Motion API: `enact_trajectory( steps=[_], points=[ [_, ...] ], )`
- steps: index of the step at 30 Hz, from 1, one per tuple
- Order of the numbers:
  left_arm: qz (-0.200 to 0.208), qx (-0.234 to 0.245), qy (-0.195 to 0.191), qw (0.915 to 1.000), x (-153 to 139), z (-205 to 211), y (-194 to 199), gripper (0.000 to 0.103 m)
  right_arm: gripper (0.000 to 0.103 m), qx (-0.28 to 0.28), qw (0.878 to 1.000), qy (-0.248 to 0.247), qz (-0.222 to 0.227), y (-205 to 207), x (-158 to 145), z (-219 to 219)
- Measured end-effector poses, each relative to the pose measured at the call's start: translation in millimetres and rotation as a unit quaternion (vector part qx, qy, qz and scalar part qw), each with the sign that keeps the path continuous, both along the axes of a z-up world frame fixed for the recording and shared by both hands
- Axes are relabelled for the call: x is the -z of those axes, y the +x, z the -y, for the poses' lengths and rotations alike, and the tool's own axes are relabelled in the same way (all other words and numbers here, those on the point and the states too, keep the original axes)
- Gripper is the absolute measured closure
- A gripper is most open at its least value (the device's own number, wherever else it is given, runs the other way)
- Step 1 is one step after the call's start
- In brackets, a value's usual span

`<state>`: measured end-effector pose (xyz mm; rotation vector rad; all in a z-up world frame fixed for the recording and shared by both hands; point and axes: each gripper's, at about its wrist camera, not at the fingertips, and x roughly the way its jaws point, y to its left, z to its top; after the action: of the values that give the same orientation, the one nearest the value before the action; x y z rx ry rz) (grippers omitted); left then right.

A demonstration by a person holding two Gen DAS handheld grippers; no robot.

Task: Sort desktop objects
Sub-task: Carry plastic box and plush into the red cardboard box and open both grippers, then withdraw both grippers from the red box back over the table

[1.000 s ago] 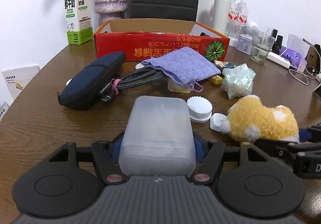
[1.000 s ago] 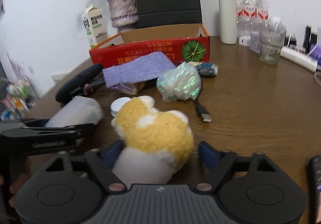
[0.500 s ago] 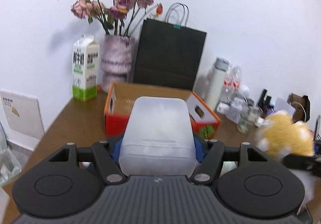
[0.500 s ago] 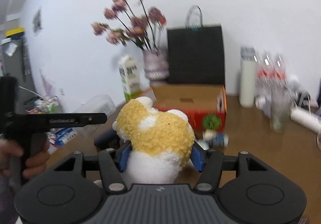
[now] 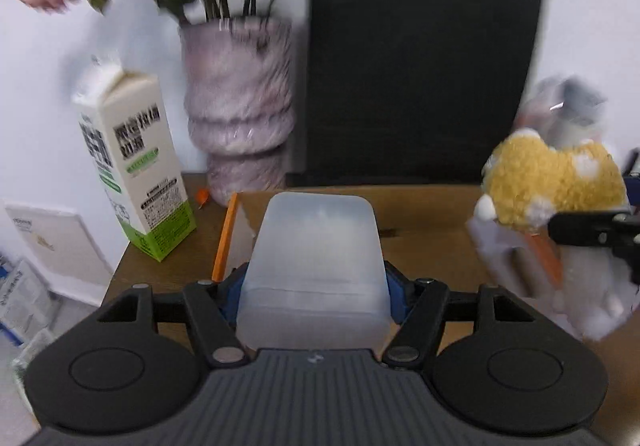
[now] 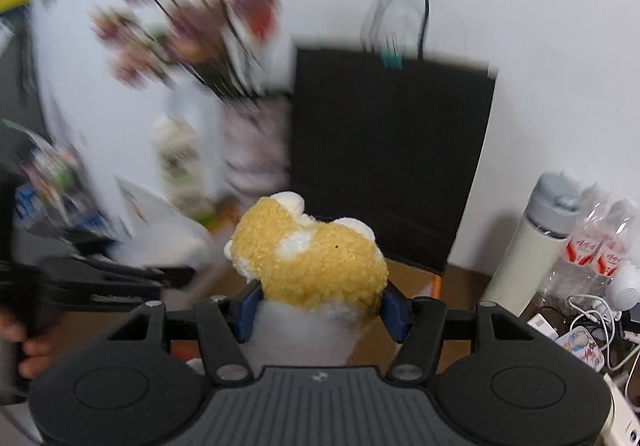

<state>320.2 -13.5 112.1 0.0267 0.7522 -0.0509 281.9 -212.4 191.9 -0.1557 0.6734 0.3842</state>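
Translucent box (image 5: 316, 258) lies lengthwise forward in left tongs (image 5: 314, 290) (clamped).

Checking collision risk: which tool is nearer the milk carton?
Left. The left tool, gripping the translucent box, is just right of the milk carton; the right tool is farther right.

Both grippers are going up off the table and toward the cardboard box (image 5: 420, 214). The left gripper (image 5: 314, 286) is carrying the frosted plastic box (image 5: 316, 258) over it now. The right gripper (image 6: 318, 310) is carrying the yellow plush toy (image 6: 316, 262), now high at the right of the left view.
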Motion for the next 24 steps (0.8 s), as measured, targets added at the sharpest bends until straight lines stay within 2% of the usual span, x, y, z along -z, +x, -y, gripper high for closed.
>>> enact_trajectory(
  steps=[2, 5, 10, 12, 13, 17, 20, 24],
  points=[
    [-0.030, -0.012, 0.016, 0.9993, 21, 1, 23, 0.036, 0.043, 0.010, 0.999, -0.012, -0.037, 41, 29, -4],
    [-0.053, -0.025, 0.039, 0.9975, 46, 1, 47, 0.036, 0.043, 0.018, 0.996, -0.030, -0.079, 83, 73, -8],
    [-0.090, -0.029, 0.041, 0.9946, 66, 0, 69, 0.033, 0.042, 0.017, 0.992, -0.063, -0.111, 114, 123, -17],
    [-0.088, -0.030, 0.037, 0.9949, 65, -1, 68, 0.032, 0.039, 0.022, 0.989, -0.096, -0.107, 120, 138, -22],
    [-0.085, -0.029, 0.037, 0.9953, 64, -1, 67, 0.027, 0.039, 0.028, 0.988, -0.113, -0.101, 123, 142, -24],
    [-0.072, -0.031, 0.027, 0.9966, 40, -2, 54, 0.022, 0.037, 0.057, 0.986, -0.140, -0.068, 120, 135, -24],
    [-0.056, -0.032, 0.015, 0.9978, 13, -5, 38, 0.017, 0.037, 0.069, 0.988, -0.132, -0.029, 104, 107, -20],
    [-0.033, -0.038, 0.014, 0.9986, -19, -12, 7, 0.005, 0.031, 0.062, 0.992, -0.107, -0.007, 72, 62, -17]
  ],
)
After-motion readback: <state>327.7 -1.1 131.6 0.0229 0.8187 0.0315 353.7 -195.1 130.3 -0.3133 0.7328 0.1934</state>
